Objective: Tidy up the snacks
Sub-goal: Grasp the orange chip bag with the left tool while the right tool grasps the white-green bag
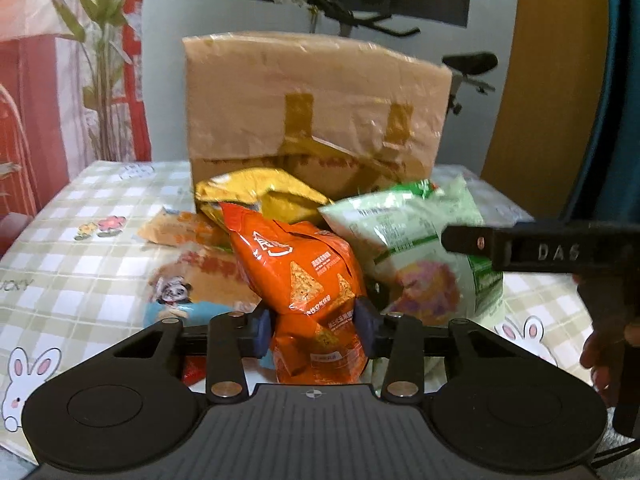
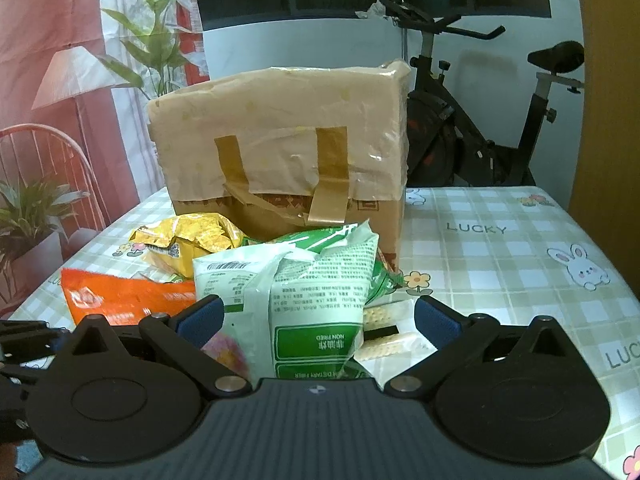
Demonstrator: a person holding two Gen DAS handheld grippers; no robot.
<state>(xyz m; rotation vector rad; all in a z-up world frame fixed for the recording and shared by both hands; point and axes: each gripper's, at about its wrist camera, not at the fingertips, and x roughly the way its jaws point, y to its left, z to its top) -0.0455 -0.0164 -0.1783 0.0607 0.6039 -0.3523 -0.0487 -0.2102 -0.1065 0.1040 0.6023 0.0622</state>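
My left gripper is shut on an orange chip bag, its blue pads pressing both sides. A green and white snack bag stands to its right, and a yellow bag lies behind. My right gripper is open, its pads on either side of the green and white bag without squeezing it. The orange bag and yellow bag show to its left. A taped cardboard box stands behind the snacks; it also shows in the left wrist view.
The table has a checked cloth with rabbits and flowers. Flat snack packets lie left of the orange bag, and a cracker packet lies under the green bag. An exercise bike stands behind the table.
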